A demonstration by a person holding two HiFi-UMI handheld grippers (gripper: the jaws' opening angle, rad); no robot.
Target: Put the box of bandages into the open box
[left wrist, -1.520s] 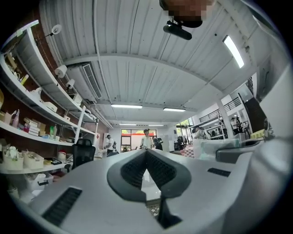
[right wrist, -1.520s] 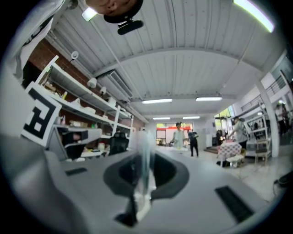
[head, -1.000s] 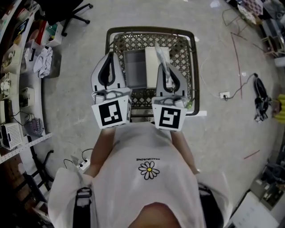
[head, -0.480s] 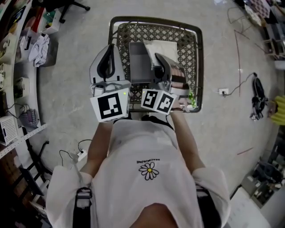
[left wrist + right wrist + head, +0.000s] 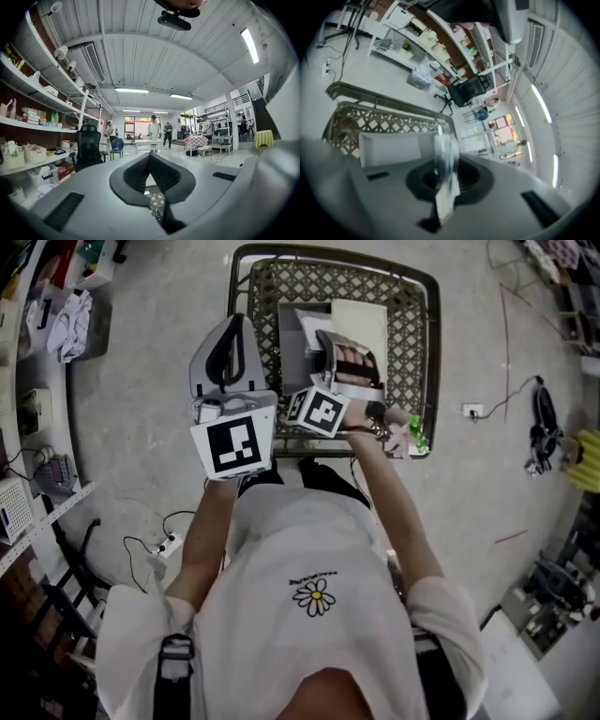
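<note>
Basket point(image 5: 411, 334): lattice walls and a dark metal rim, standing on bare concrete. There was open floor to its left and right. Shelving point(image 5: 28, 427) crowded the far left edge. A wall-type socket block point(image 5: 472, 411) and loose cables lay on the floor to the right, well apart from the rim.

Inside the basket a grey open box point(image 5: 289, 348) sat toward the left, with a white flat piece point(image 5: 361, 320) just beside it on the right. Little free lattice showed around either.

Left gripper point(image 5: 232, 324): in the head view it lay across the basket's left rim. Its dark pads were clenched tip to tip with nothing between them point(image 5: 150, 157).

Right gripper point(image 5: 325, 336): it was rolled onto its side over the basket interior, with its nose above the line where the open box met the white piece. It was clamped on the box of bandages point(image 5: 444, 187).

Writing: the marker cubes point(image 5: 232, 444) point(image 5: 319, 411) carried black-and-white square patterns. The shirt had a daisy point(image 5: 314, 596) under a line of print too small to read. The pack was too blurred to show any legible label.

The box of bandages was thin, flat and pale, glossy or translucent at its upper end. It stood edge-on between the pads and stuck out past them toward the basket. Whether it touched the open box could not be told.
</note>
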